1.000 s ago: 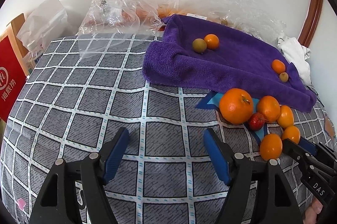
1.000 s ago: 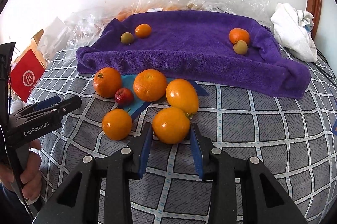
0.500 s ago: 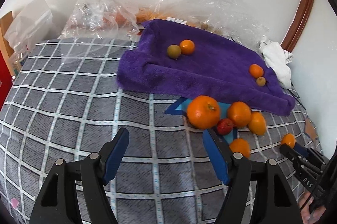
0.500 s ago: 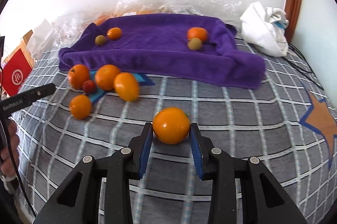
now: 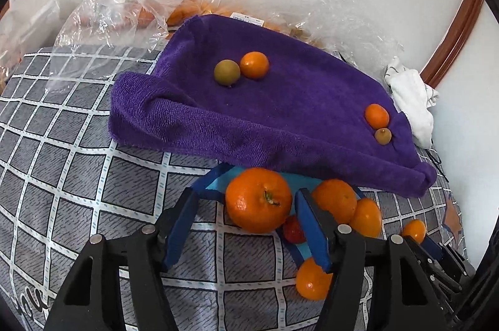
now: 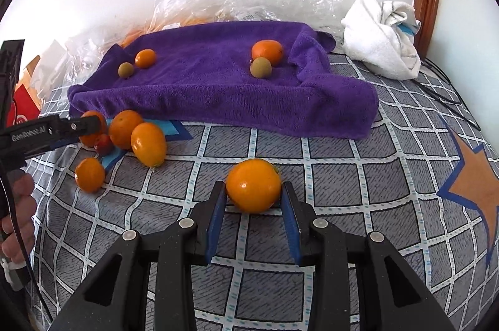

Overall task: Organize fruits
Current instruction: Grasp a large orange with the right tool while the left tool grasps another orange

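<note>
Fruits: yellow-orange fruit [image 6: 253,185] gripped between right gripper [image 6: 253,200] pads above checked bedspread [image 6: 343,181]. Left gripper [image 5: 246,206] just been closing, jaws straddling big orange [image 5: 258,200], pads not pressing. Four small fruits on purple towel [image 5: 280,112].

Bed with grey grid-pattern cover [image 6: 343,175]. On it: purple towel [image 6: 218,100] toward the wall, cluster of oranges [image 6: 124,128] plus one small red fruit [image 6: 104,144] at the towel's near left edge, white cloth [image 6: 380,38] far right, clear plastic bags [image 5: 103,16] behind.
</note>
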`<state>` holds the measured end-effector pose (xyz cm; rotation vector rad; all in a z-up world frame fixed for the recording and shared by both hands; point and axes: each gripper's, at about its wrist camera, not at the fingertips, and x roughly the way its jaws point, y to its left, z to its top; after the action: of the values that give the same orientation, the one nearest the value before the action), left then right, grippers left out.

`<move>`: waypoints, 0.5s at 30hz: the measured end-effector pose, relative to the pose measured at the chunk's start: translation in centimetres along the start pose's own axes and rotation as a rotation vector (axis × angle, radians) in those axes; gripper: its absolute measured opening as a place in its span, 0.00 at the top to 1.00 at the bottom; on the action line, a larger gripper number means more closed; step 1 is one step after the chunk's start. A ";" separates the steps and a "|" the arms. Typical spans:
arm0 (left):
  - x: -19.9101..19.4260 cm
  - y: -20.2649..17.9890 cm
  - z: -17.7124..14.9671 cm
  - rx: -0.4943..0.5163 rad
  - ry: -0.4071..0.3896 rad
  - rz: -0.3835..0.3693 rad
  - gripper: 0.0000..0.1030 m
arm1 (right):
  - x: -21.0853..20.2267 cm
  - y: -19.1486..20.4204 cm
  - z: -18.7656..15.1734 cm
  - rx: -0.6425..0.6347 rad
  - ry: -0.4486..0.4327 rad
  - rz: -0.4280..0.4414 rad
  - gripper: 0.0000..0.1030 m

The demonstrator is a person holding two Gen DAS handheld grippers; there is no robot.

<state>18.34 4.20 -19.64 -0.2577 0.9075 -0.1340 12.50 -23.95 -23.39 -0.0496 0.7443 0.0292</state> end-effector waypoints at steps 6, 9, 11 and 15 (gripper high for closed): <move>-0.1 -0.1 0.3 0.004 0.011 -0.018 0.60 | 0.1 0.0 0.0 -0.005 0.006 0.005 0.66; -1.3 0.7 0.4 -0.009 0.007 -0.023 0.61 | 0.1 -0.3 -0.1 0.008 0.005 0.020 0.66; -2.4 1.6 0.2 -0.011 0.006 0.008 0.60 | 0.0 -0.4 -0.1 0.011 0.005 0.024 0.65; -3.6 2.5 -0.6 0.051 0.007 0.135 0.60 | 0.0 -0.4 0.0 0.016 0.003 0.028 0.62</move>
<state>15.70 7.32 -17.96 -0.1480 0.9239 -0.0336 12.56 -24.38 -23.37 -0.0236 0.7486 0.0495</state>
